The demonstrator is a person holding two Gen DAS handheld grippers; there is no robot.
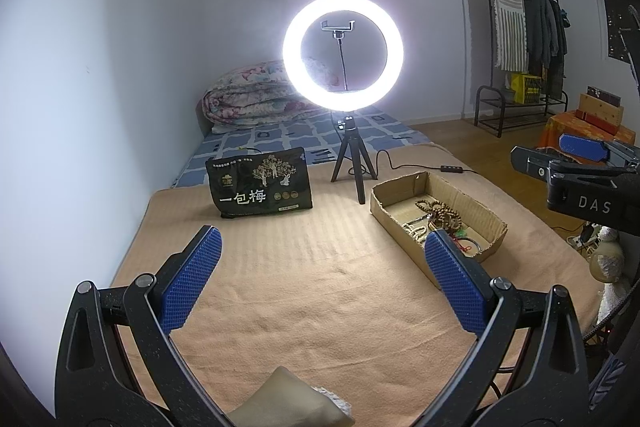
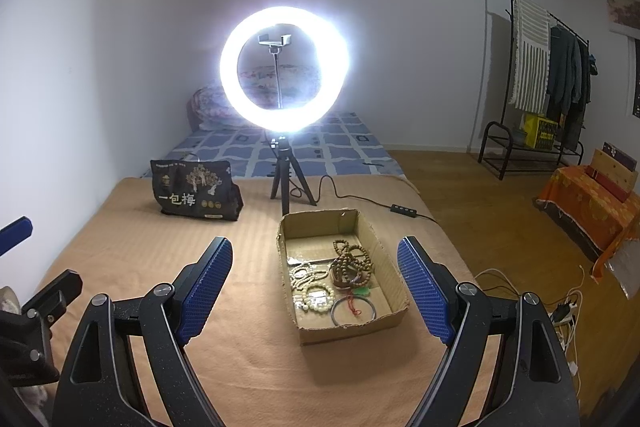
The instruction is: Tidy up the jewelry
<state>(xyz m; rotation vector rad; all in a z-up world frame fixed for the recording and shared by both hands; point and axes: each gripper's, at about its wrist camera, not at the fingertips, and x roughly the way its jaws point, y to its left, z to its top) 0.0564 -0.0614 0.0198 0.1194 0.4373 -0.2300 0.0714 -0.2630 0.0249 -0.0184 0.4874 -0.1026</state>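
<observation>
A shallow cardboard box (image 2: 372, 233) sits on the tan blanket, directly ahead of my right gripper (image 2: 316, 247). In it lie brown bead strands (image 2: 352, 261), white bead bracelets (image 2: 310, 287), a silver bangle (image 2: 354, 311) and a green pendant (image 2: 362, 291). My right gripper is open and empty, held above the box's near end. My left gripper (image 1: 322, 239) is open and empty over bare blanket, left of the box (image 1: 460, 201). The right gripper also shows at the right edge of the left wrist view (image 1: 580, 155).
A lit ring light on a small tripod (image 2: 286, 187) stands behind the box, its cable and switch (image 2: 404, 209) trailing right. A black snack bag (image 2: 196, 193) stands at the back left. A wall runs along the left; the bed edge drops to wooden floor (image 2: 480, 207) on the right.
</observation>
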